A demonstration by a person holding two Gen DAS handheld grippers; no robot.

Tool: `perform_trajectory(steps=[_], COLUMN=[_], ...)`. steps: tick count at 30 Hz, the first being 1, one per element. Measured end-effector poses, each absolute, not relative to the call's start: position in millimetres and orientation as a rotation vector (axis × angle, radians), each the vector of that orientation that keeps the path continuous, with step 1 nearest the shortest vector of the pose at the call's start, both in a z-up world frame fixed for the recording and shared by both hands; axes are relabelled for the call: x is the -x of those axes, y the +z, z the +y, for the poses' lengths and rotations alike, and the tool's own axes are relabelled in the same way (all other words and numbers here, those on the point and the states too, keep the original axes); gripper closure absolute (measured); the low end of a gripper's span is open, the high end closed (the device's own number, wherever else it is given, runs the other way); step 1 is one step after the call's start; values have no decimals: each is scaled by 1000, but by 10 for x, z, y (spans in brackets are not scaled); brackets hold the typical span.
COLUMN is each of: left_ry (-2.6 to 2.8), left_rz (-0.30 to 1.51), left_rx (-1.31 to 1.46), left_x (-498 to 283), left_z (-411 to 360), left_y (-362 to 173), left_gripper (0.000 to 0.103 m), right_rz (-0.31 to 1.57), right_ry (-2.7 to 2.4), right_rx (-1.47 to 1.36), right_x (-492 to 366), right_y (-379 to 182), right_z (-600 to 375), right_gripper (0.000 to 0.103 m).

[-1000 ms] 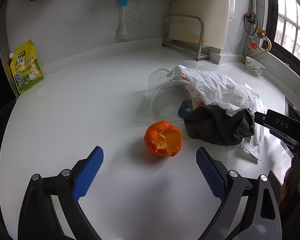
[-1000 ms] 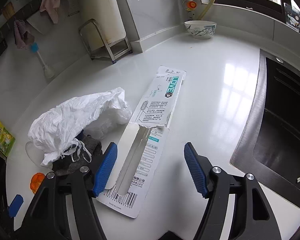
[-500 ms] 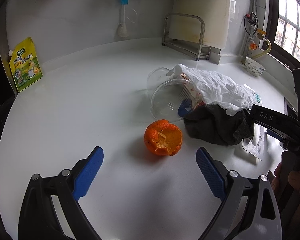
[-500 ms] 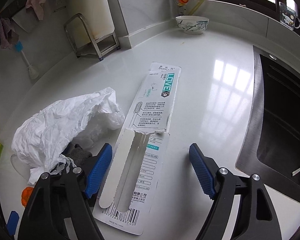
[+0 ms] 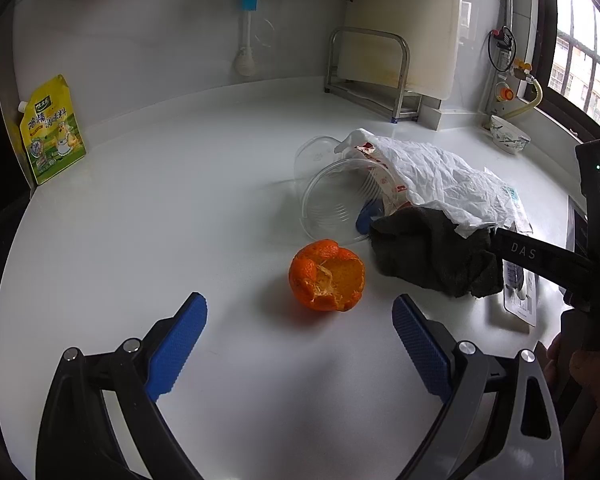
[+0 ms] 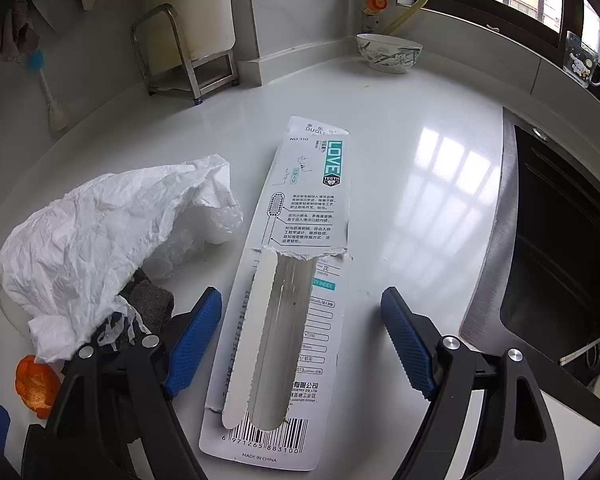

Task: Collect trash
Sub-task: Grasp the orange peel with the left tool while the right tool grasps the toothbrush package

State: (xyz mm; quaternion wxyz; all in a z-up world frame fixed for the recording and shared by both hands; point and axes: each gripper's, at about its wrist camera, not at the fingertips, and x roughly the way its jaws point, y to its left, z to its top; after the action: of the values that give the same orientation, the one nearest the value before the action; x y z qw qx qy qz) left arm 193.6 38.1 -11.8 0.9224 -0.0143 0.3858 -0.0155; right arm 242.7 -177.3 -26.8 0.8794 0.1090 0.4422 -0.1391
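An orange peel (image 5: pixel 327 274) lies on the white counter just ahead of my open, empty left gripper (image 5: pixel 300 344). Behind it are a clear plastic cup (image 5: pixel 332 204) on its side, a dark cloth (image 5: pixel 432 254) and a crumpled white plastic bag (image 5: pixel 440 178). My right gripper (image 6: pixel 302 340) is open and straddles a torn toothbrush package (image 6: pixel 292 280) lying flat on the counter. The bag (image 6: pixel 100 232), cloth (image 6: pixel 150 300) and peel (image 6: pixel 34 384) lie to its left.
A sink (image 6: pixel 560 260) opens at the right. A patterned bowl (image 6: pixel 388 52) stands by the window. A metal rack (image 5: pixel 372 76) with a cutting board stands at the back wall. A yellow-green seasoning pouch (image 5: pixel 50 128) leans at the far left.
My right gripper has moved forward over the toothbrush package, so the package now lies between its fingers. The left gripper has barely moved.
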Motion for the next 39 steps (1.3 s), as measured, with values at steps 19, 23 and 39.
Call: perform_trajectory(steps=[19, 23, 39], left_ry=[-8, 2, 24], left_rz=[849, 854, 946], left_rx=[92, 85, 43], left_x=[-2098, -2133, -2380], left_z=[486, 486, 325], left_y=[-156, -162, -305], left_gripper=[11, 11, 27], right_rz=[921, 918, 893], right_ry=[-199, -173, -135], right_rx=[-119, -99, -55], right_x=[-2427, -2453, -2440], right_y=[-273, -295, -283], right_z=[-2084, -2048, -1957], right_gripper=[25, 25, 48])
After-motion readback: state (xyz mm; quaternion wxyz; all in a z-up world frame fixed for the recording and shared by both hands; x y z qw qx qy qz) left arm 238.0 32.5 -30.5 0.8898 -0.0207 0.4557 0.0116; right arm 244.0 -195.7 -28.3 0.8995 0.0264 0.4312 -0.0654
